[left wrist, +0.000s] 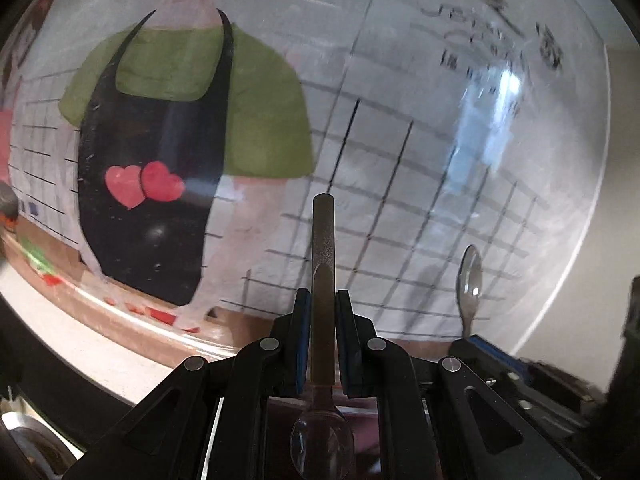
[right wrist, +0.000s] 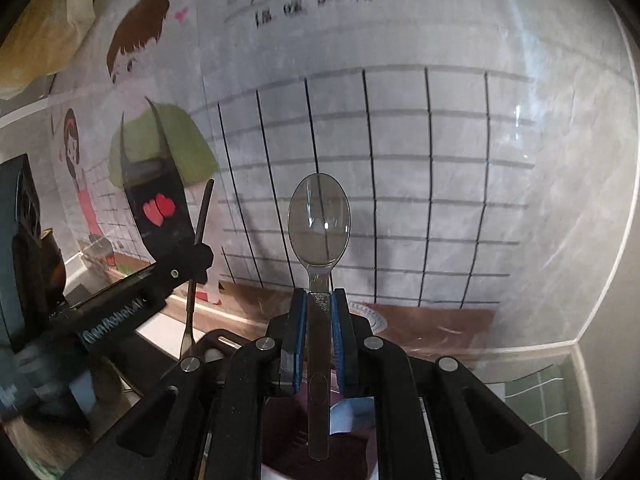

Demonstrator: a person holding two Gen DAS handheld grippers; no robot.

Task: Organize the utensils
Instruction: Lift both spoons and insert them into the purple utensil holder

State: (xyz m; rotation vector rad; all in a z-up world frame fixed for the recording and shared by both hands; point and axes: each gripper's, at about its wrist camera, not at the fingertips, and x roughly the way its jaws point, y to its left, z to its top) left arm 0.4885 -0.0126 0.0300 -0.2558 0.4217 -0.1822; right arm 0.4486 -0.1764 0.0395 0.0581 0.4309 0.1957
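In the left wrist view my left gripper (left wrist: 323, 300) is shut on a dark-handled spoon (left wrist: 323, 240). Its handle points forward and its bowl lies back toward the camera. To the right, my right gripper (left wrist: 468, 338) holds a steel spoon (left wrist: 470, 276) upright. In the right wrist view my right gripper (right wrist: 320, 296) is shut on the steel spoon (right wrist: 319, 220), bowl forward and handle running back between the pads. At the left of that view, the left gripper (right wrist: 196, 254) grips the dark-handled spoon (right wrist: 203, 212).
A wall sticker (left wrist: 188, 92) with a cartoon figure, red hearts and a black grid fills the background close ahead. A white counter edge (left wrist: 100, 360) runs below it. A dark red container (right wrist: 288, 436) sits under the right gripper. Green tiles (right wrist: 536, 396) show at the lower right.
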